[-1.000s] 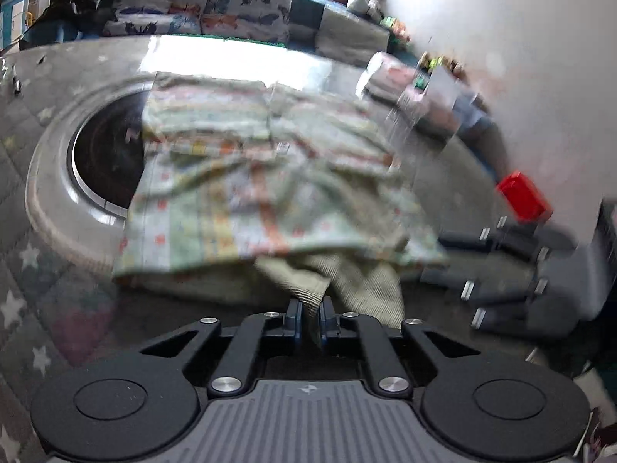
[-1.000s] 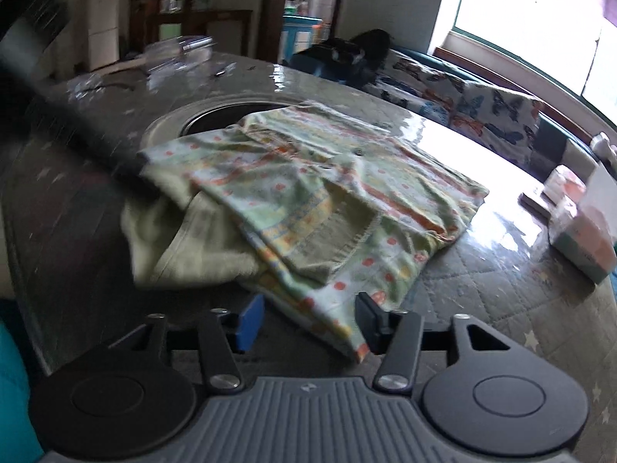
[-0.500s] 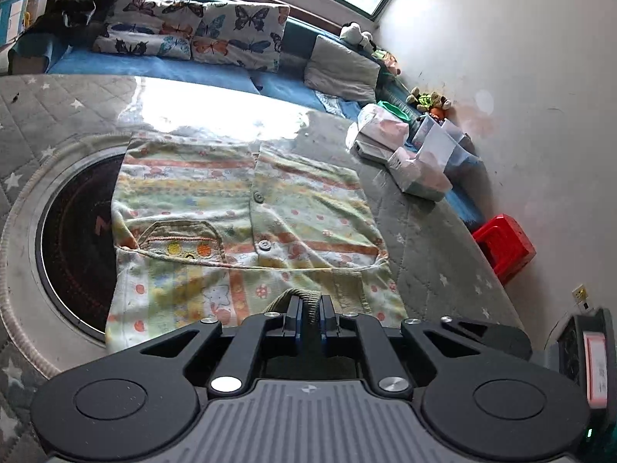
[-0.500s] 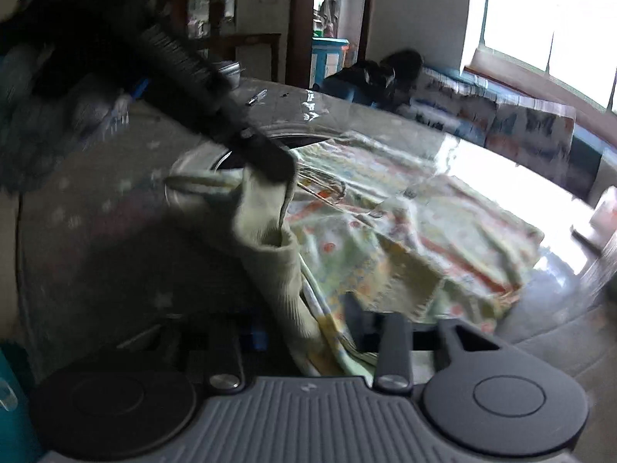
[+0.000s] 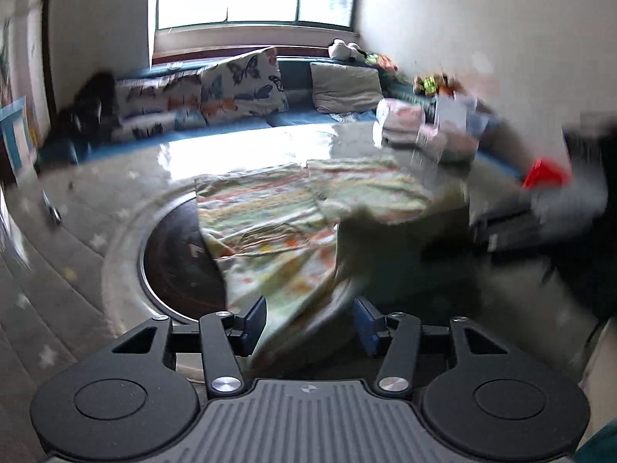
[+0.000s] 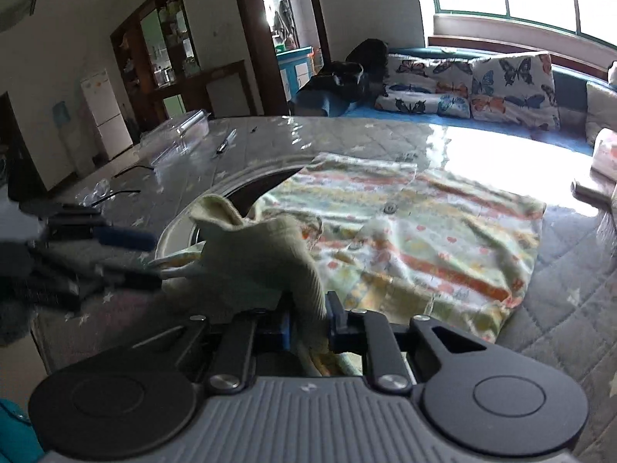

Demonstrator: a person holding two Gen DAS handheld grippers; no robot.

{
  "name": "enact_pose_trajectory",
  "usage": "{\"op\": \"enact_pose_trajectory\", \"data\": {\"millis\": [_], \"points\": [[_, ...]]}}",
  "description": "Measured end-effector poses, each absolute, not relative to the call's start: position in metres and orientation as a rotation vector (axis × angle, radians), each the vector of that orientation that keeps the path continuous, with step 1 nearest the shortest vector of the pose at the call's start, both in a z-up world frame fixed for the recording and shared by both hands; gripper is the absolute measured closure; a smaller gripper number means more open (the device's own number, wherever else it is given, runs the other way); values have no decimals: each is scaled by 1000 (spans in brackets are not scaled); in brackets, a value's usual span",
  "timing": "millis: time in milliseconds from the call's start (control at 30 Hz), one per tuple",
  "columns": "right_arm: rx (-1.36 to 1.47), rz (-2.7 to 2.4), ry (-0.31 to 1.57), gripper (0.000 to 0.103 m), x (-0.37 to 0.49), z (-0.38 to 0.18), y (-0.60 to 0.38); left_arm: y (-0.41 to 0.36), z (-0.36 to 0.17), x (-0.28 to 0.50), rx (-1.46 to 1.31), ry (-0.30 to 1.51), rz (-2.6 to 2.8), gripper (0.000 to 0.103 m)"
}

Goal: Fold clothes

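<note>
Cloth in mid-handover on a quilted, plastic-covered table (image 6: 570, 293): a child's printed garment (image 6: 424, 239), pale green with orange bands and small buttons, lies spread across the middle of the surface, its left part draped over a dark round inset (image 5: 177, 266) with a pale ring around it.

From the left: the left gripper (image 5: 310, 322) is opening its jaws, and the garment's near hem hangs loosely between the blue pads (image 5: 256, 318), no longer pinched. To the right, the right gripper (image 6: 308, 320) is closing on a ribbed, pale green cuff (image 6: 270, 254) raised off the table; the knit is bunched between its pads and appears gripped.

The garment looks light, soft and limp. It will likely sag and crumple wherever it is unsupported, and the glossy cover should let it slide easily. Hems, cuffs and corners, where the cloth is doubled or ribbed, seem the surest places to pinch; a single layer in the middle would probably just pull up a peak.

Much is hard to read. The left wrist view is smeared by motion, so the garment's right edge and the items at the far right blur together. In the right wrist view the left gripper shows only as a dark smudge at the left edge. How the lifted cuff joins the rest of the garment is hidden under the folds.
</note>
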State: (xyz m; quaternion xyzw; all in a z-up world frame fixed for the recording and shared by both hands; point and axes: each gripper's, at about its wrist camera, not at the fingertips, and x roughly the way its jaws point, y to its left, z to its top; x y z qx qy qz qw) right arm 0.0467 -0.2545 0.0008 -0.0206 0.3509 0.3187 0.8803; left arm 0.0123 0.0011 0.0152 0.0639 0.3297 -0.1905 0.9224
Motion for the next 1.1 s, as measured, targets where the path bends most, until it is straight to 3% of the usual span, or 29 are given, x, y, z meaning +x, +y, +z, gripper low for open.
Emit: {"op": "enact_pose_trajectory", "data": {"millis": [200, 233, 300, 400, 933, 1100], "points": [[-33, 656, 724, 89, 49, 3, -255, -9, -3, 12, 305, 608, -383, 52], [-30, 655, 725, 89, 49, 2, -255, -10, -6, 12, 329, 599, -381, 56], [-19, 653, 728, 91, 49, 1, -255, -9, -10, 15, 358, 597, -377, 81], [-9, 657, 721, 93, 43, 2, -256, -6, -7, 11, 346, 580, -384, 92], [-59, 764, 676, 94, -44, 53, -281, 2, 53, -80, 220, 547, -507, 97], [-81, 758, 667, 94, -40, 58, -277, 2, 55, -75, 199, 540, -487, 97]]}}
